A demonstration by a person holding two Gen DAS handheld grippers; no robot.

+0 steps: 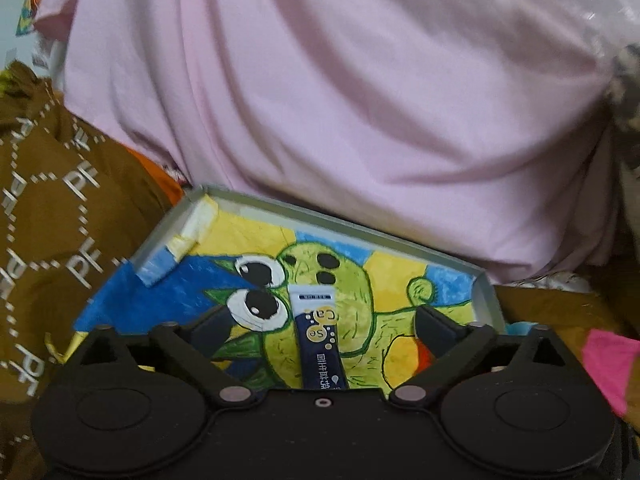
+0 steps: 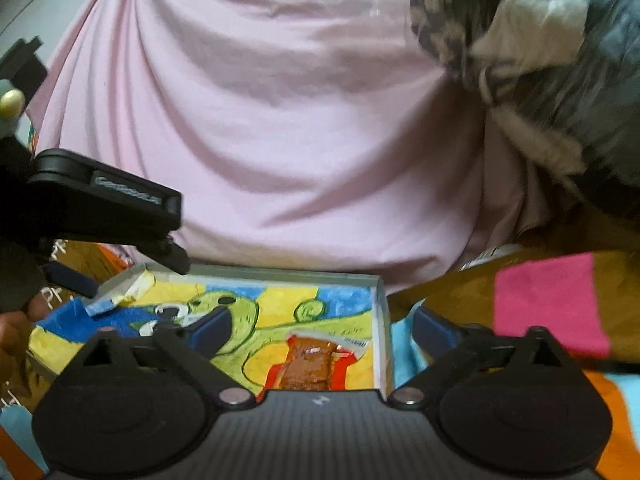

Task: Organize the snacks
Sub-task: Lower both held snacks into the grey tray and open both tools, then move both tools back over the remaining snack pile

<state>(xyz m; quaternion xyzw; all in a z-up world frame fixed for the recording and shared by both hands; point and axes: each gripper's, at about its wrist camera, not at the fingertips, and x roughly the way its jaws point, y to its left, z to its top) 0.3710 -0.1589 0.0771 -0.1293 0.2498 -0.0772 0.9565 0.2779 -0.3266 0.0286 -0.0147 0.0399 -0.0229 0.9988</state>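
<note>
Snack stick [image 1: 318, 344], navy, reads "Ca" | in painted tray [image 1: 362, 236] | L gripper [image 1: 320, 320] wide open, empty | R gripper [image 2: 320, 330] wide open, empty, above red snack pack [image 2: 310, 364]

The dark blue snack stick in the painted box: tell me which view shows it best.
The left wrist view: the dark blue snack stick lies in plain sight on the painted box floor. The right wrist view does not show it.

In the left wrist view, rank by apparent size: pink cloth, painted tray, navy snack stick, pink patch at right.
1. pink cloth
2. painted tray
3 and 4. navy snack stick and pink patch: look similar, and the patch is cut off by the edge, so unranked.
</note>
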